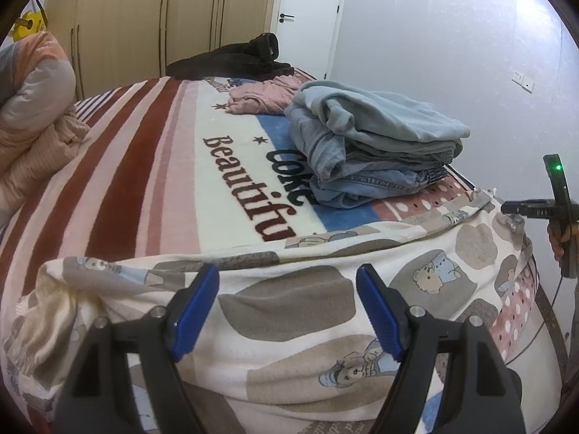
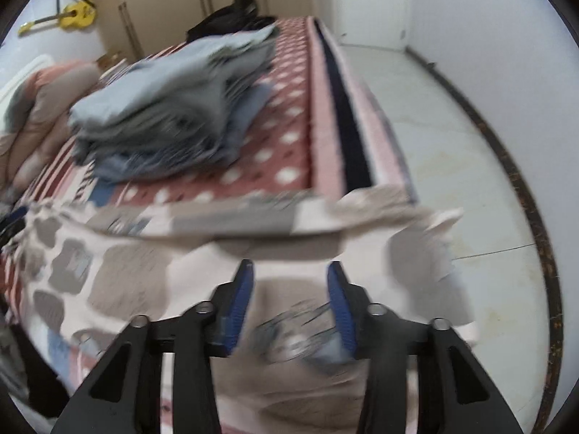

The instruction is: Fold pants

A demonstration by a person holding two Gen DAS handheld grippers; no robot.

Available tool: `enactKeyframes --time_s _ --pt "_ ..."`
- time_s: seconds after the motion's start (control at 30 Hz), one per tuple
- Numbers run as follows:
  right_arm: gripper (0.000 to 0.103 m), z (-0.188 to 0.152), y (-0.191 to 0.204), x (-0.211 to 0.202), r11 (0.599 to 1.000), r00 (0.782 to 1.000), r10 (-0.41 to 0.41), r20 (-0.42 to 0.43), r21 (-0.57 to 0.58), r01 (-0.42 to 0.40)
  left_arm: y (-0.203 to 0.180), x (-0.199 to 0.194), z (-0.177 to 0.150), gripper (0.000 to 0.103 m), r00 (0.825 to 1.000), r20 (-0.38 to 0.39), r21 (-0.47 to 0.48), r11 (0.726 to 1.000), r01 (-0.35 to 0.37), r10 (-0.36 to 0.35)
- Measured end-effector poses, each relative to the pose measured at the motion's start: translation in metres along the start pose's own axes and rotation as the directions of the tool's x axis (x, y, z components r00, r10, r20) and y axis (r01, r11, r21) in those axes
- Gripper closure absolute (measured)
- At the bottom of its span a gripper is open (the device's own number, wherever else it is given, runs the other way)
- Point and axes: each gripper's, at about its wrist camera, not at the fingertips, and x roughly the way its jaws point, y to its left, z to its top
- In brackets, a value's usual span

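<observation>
Through the left wrist camera I am seeing my left gripper (image 1: 287, 282) hovering wide open and gripping nothing over the bear-print pants (image 1: 289, 311), which are lying across the near end of the bed (image 1: 144, 166) with their long axis running left to right, in front of a folded stack of clothes (image 1: 376, 148). Through the blurred right wrist camera, my right gripper (image 2: 289, 278) is likewise gaping open and empty above the pants (image 2: 144, 275), whose end is hanging past the bed's edge over the floor (image 2: 452, 144).

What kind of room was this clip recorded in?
Most likely a home bedroom. A bed with a striped blanket fills both views, tall wardrobe doors line the far wall, and a stack of folded clothes sits on the bed beyond the bear-print pants.
</observation>
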Motion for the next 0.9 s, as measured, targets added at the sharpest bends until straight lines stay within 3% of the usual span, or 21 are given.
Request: enactKeyframes --time_s 0.1,0.37,0.57,0.7,0.9 --pt "0.078 -0.003 0.006 0.015 0.999 0.999 -0.036 -0.016 -0.011 0.036 0.005 -0.001 -0.001 0.028 1.0 0.0 -0.012 1.0 -0.01 0.01" --pt "0.077 0.047 -0.017 0.056 0.991 0.994 -0.11 0.008 0.081 0.109 0.029 -0.012 -0.006 0.028 0.999 0.013 -0.042 0.998 -0.047 0.048" --pt "0.074 0.055 -0.01 0.077 0.98 0.983 -0.183 -0.02 0.081 0.185 0.062 -0.026 -0.013 0.026 0.995 0.021 -0.081 0.992 -0.095 0.097" --pt "0.074 0.052 0.02 0.049 0.99 0.992 -0.124 0.031 0.073 0.122 0.089 -0.05 -0.019 0.022 0.988 0.049 -0.102 0.985 -0.142 0.148" --pt "0.068 0.037 0.119 0.007 0.996 0.993 0.063 0.098 -0.074 -0.056 0.135 -0.099 -0.044 0.018 0.983 0.068 -0.144 0.977 -0.16 0.171"
